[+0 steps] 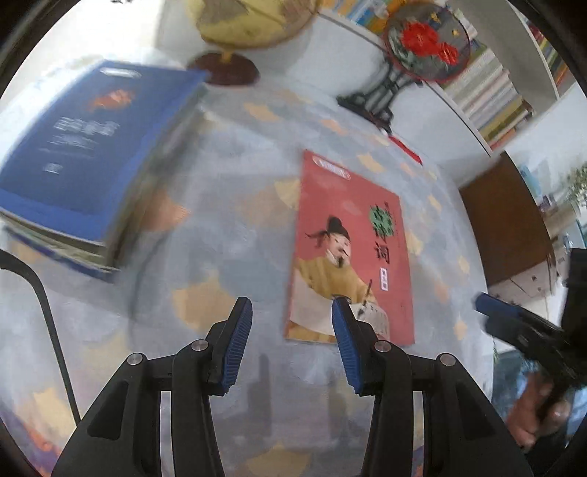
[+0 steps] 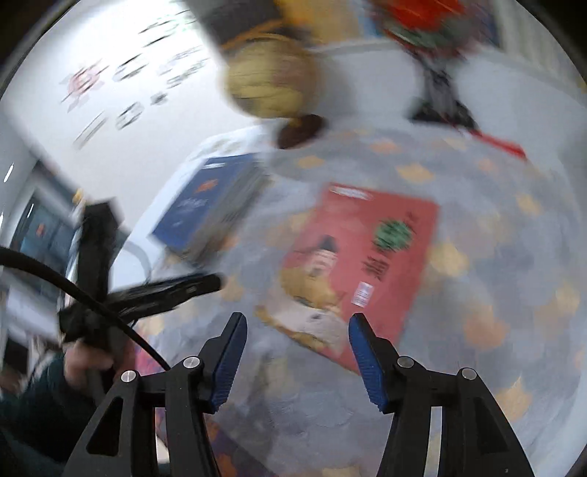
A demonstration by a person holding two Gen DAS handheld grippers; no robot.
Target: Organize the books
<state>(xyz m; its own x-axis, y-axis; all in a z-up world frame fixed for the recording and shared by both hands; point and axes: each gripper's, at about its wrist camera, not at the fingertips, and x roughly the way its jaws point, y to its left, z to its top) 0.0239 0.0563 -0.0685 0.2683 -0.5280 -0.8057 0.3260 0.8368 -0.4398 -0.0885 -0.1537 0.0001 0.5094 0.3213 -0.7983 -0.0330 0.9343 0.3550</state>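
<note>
Left wrist view: your left gripper (image 1: pixel 291 323) hangs over the counter (image 1: pixel 227 227), fingers spread on nothing, the red book (image 1: pixel 352 235) flat just ahead. Your right gripper (image 2: pixel 297 339) is spread and empty too. That thin book lies flush, so a careless pinch could crease its cover or slide it. I count one red book, one blue-topped stack (image 1: pixel 84 161), one globe (image 1: pixel 253 22).

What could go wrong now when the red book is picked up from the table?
The red book lies flat on the tablecloth, so the open left claw may pinch cloth or only bend the cover. The right claw is close beside it, so they could collide.
</note>
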